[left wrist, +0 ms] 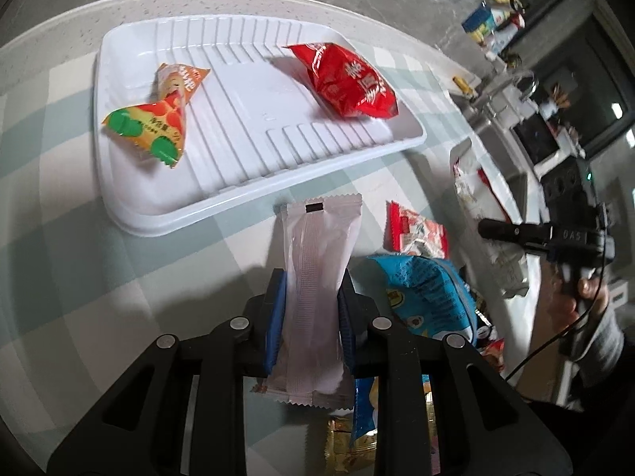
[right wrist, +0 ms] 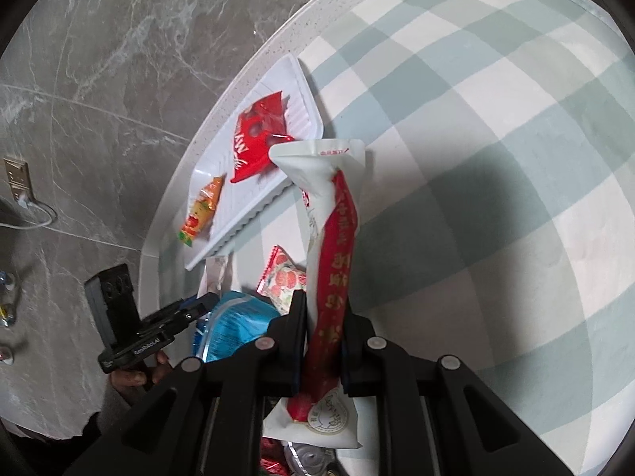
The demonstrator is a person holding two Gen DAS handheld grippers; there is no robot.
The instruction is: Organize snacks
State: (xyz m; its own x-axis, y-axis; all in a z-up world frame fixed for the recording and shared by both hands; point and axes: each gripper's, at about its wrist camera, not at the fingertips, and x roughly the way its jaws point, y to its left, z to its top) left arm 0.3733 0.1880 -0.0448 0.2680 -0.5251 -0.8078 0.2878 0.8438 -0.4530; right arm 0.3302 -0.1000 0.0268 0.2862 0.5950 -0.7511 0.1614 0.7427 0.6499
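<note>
Where fingers pinch it, pale pink packet point(left wrist: 317, 277) creases, seemingly back-side up.

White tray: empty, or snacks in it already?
Not empty. The tray holds two snacks: an orange-green packet at one end and a red packet at the other.

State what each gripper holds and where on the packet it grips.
The left gripper is shut on the pale pink packet, pinched across its middle. The right gripper is shut on the white-and-red packet, squeezed around its lower middle.
</note>
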